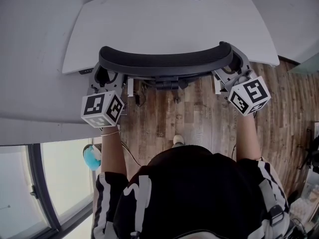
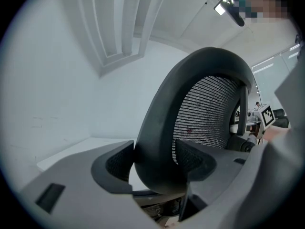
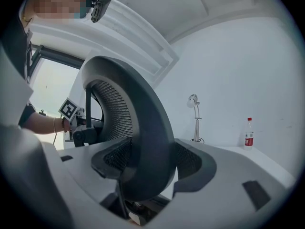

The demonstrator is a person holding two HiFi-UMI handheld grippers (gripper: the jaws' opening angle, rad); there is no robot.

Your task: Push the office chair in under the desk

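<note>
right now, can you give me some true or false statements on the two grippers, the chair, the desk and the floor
1. The left gripper has its jaws closed on the chair backrest. True.
2. The right gripper hangs open, off the chair. False: its jaws grip the backrest's other end.
3. A bottle stands on the desk. True.
4. The floor is carpeted. False: it is wood planks.
5. The desk top is black. False: it is white.
</note>
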